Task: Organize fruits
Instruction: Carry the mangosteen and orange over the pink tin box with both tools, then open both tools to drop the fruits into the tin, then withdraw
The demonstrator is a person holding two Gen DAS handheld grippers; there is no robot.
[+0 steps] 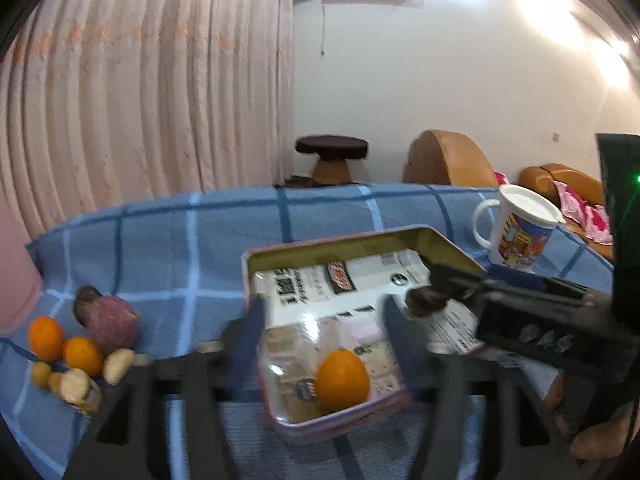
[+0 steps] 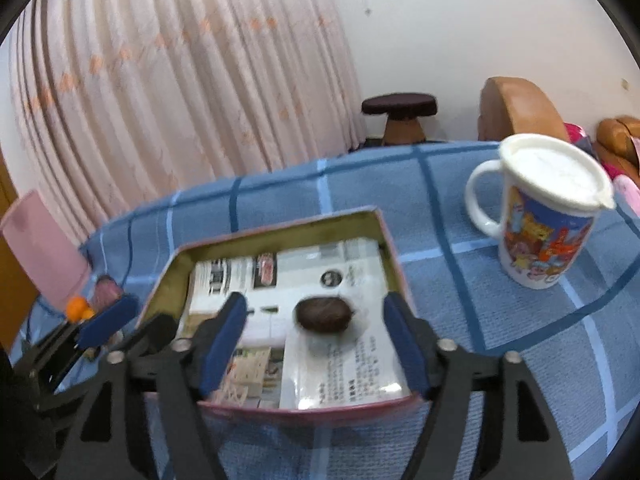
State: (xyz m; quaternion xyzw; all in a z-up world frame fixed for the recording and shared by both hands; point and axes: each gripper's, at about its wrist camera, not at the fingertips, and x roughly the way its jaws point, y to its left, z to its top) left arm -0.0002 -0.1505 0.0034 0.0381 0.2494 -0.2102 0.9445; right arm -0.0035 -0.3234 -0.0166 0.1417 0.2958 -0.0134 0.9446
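Observation:
An open metal tin (image 1: pixel 352 240) lined with printed paper sits on the blue checked cloth. An orange fruit (image 1: pixel 343 379) lies in its near corner, between the fingers of my open left gripper (image 1: pixel 325 338). A dark brown fruit (image 2: pixel 325 315) lies on the paper in the tin (image 2: pixel 276 232); my right gripper (image 2: pixel 316 340) is open around it and above it. The right gripper also shows in the left wrist view (image 1: pixel 532 312), with the brown fruit (image 1: pixel 426 302) by its tip. A pile of fruit (image 1: pixel 80 348) with two oranges and a purple fruit lies left of the tin.
A white lidded mug (image 2: pixel 548 208) with a cartoon print stands right of the tin, also seen in the left wrist view (image 1: pixel 520 232). A pink object (image 2: pixel 44 248) stands at the table's left. Curtain, stool and sofa are behind the table.

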